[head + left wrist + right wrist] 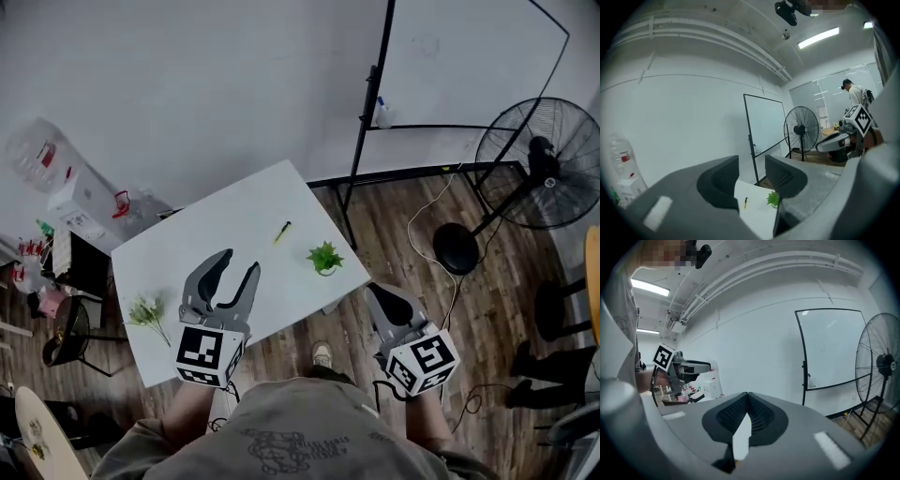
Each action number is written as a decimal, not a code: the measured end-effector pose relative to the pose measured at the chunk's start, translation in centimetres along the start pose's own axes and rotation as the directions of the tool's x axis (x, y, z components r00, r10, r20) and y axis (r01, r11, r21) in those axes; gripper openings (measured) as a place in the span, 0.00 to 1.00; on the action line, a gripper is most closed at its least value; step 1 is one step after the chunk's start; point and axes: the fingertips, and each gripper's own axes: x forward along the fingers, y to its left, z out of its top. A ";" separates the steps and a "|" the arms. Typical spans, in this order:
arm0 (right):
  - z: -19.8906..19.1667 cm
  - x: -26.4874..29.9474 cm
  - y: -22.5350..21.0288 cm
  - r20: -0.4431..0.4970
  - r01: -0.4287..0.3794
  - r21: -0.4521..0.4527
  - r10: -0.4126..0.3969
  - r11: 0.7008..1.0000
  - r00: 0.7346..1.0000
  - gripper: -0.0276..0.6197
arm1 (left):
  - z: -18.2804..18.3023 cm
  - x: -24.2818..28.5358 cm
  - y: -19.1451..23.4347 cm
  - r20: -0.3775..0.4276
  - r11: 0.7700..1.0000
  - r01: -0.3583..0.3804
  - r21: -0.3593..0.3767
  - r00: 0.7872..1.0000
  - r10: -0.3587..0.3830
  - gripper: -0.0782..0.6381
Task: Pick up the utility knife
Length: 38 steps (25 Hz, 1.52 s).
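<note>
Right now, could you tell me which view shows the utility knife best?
The head view: the utility knife lies whole on the white table. The left gripper view shows it tiny, framed between its jaws; the right gripper view misses it.

Both grippers held low ahead of the torso: left spread, right closed.

The left gripper (238, 264) extends forward from the left forearm (192, 405), with the left marker cube (208, 354) at the end nearest the body. Its fingers (717, 180) stand apart with a clear gap and nothing between them. The right gripper (392, 302) sits well apart to the right and a little nearer the body, with the right marker cube (422, 360) tilted up toward the head. Its fingers (733, 414) meet at the tips and hold nothing. Both grippers point forward, away from the torso.
</note>
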 end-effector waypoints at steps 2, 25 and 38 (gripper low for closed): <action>0.6 1.3 -1.9 0.003 -0.017 -0.007 0.017 1.000 1.000 0.09 | 0.1 1.8 0.0 -0.010 1.000 -0.015 -0.006 1.000 0.015 0.36; 2.9 9.3 -6.4 -0.016 -0.115 -0.009 0.115 0.993 0.993 0.09 | -1.5 8.5 2.6 -0.092 0.995 -0.053 -0.081 0.995 0.046 0.36; 2.7 11.1 -5.6 -0.037 -0.031 0.037 0.032 0.999 0.999 0.09 | -3.3 9.9 5.1 -0.128 0.996 0.026 -0.086 0.991 -0.037 0.35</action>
